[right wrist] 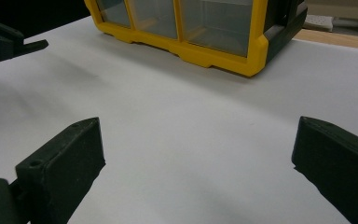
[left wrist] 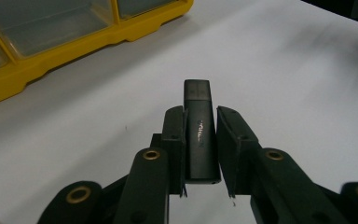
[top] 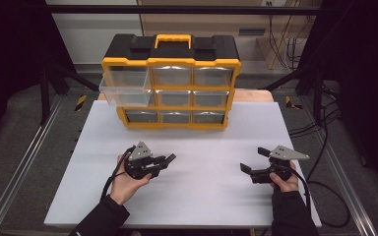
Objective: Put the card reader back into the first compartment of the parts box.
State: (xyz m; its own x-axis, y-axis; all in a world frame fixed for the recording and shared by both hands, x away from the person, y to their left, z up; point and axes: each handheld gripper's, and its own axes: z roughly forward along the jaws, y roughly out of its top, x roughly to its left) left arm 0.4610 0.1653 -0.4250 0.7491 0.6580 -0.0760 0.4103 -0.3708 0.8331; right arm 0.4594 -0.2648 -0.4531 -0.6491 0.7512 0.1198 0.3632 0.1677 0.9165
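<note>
A black USB stick [left wrist: 199, 130] is clamped lengthwise between the pads of my left gripper [left wrist: 200, 114], and its cap end sticks out past the fingertips. In the high view that left gripper [top: 163, 161] hovers over the white board, left of centre, pointing right. My right gripper [top: 252, 160] rests at the right side, pointing left, with its jaws wide apart. From its own camera the right gripper [right wrist: 198, 140] has nothing but bare board between the jaws. The left gripper [right wrist: 9, 39] also shows at that view's top left.
A yellow and black drawer organizer [top: 171, 81] stands at the back of the white board [top: 202, 196]. Its top-left clear drawer [top: 125, 83] is pulled out. The organizer's yellow frame [left wrist: 74, 51] lies ahead of the left gripper, and its corner [right wrist: 214, 51] ahead of the right.
</note>
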